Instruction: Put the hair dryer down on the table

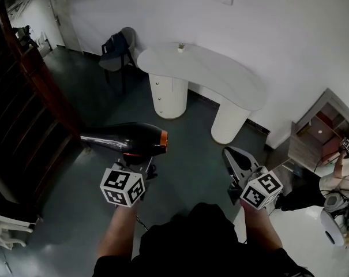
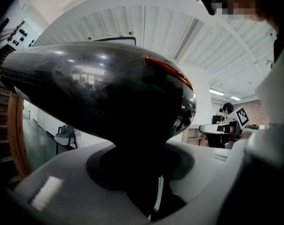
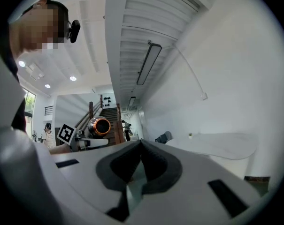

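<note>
White curved table (image 1: 220, 74) stands well ahead; left gripper (image 1: 134, 161) clamps the hair dryer (image 1: 128, 138) by its handle, mid-air; right gripper (image 1: 239, 165) is closed, empty; best to reach over the tabletop, lower gently, then release.

Head view steeply down; all share hair dryer (image 1: 131, 138).

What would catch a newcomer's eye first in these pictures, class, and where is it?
The glossy black hair dryer with its orange ring, clamped by its handle in the left tongs, is held above the dark floor. Beyond it a curved white table stands against the white wall. The right tongs, shut and empty, sit at the head view's lower right.
</note>
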The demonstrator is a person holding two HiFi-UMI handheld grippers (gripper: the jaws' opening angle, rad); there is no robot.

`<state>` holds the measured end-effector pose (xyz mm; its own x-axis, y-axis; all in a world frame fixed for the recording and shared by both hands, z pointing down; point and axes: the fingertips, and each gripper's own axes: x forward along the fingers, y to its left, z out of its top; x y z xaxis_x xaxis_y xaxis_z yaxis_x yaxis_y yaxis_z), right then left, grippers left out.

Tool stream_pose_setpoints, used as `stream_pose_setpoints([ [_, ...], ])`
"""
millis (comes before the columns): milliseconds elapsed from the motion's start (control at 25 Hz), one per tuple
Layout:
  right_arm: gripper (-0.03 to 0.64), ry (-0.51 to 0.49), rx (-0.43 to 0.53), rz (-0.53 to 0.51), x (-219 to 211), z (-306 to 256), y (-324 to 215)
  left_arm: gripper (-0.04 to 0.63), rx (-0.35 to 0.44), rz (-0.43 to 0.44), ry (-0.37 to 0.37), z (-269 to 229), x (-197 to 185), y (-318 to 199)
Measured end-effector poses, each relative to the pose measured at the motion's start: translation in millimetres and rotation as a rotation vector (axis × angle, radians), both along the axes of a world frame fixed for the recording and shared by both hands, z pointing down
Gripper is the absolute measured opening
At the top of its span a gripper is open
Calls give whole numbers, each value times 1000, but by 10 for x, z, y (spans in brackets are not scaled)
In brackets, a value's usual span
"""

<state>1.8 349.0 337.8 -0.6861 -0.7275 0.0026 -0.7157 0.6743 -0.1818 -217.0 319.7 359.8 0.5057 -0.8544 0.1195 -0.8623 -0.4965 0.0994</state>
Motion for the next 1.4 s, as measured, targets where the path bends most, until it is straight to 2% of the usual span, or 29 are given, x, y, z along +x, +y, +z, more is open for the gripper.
stream_pose_setpoints([
  [200, 12, 0, -44, 10, 31, 179, -77, 161, -34, 9, 17, 167, -17, -63],
  [400, 12, -15, -76, 11, 71, 377, -385, 163, -69, 15, 12, 349, 15, -345],
  [960, 12, -48, -163, -39, 311, 820, -2005, 161, -101, -16, 6, 475, 296, -1886],
  [1160, 12, -50, -187, -72, 407, 888, -2457, 163, -113, -31, -2, 496, 452, -2347],
  [1400, 12, -63, -172, -80, 614, 815, -2865, 163, -124, -56, 4, 520, 560, -2724],
])
